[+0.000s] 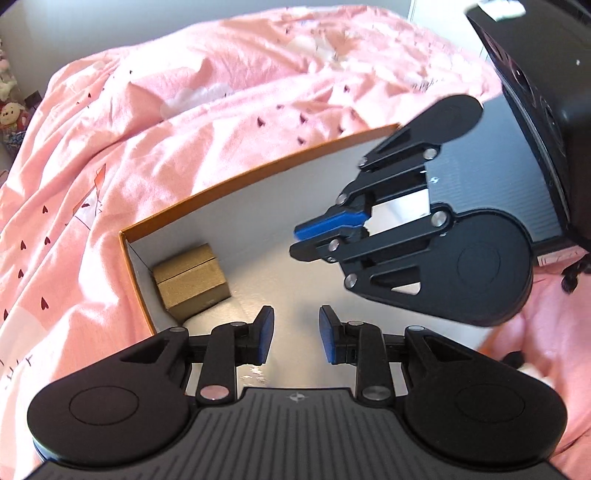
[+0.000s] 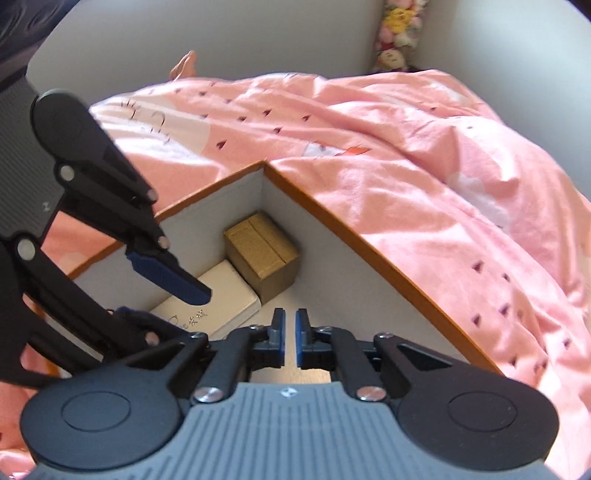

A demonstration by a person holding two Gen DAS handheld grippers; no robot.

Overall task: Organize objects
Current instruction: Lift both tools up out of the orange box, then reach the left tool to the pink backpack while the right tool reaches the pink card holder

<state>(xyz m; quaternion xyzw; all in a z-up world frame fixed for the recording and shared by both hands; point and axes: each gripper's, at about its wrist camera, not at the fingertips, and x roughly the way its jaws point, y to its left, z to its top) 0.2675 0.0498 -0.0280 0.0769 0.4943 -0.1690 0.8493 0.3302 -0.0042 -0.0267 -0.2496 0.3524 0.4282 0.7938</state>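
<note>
An orange-rimmed white box (image 1: 236,177) lies on a pink bed; it also shows in the right wrist view (image 2: 332,218). A small gold carton (image 1: 190,280) sits in its corner, also seen in the right wrist view (image 2: 264,254). A flat white box (image 2: 214,301) lies beside the carton. My left gripper (image 1: 295,332) is open and empty above the box floor. My right gripper (image 2: 290,338) is nearly shut with a thin gap and holds nothing; in the left wrist view (image 1: 321,230) its blue pads are together. The left gripper's blue fingertips (image 2: 173,277) hover over the flat white box.
A rumpled pink duvet (image 1: 184,110) with small dark hearts surrounds the box on all sides. Plush toys (image 2: 397,33) stand at the far wall and also at the left edge (image 1: 11,114). Grey walls lie behind the bed.
</note>
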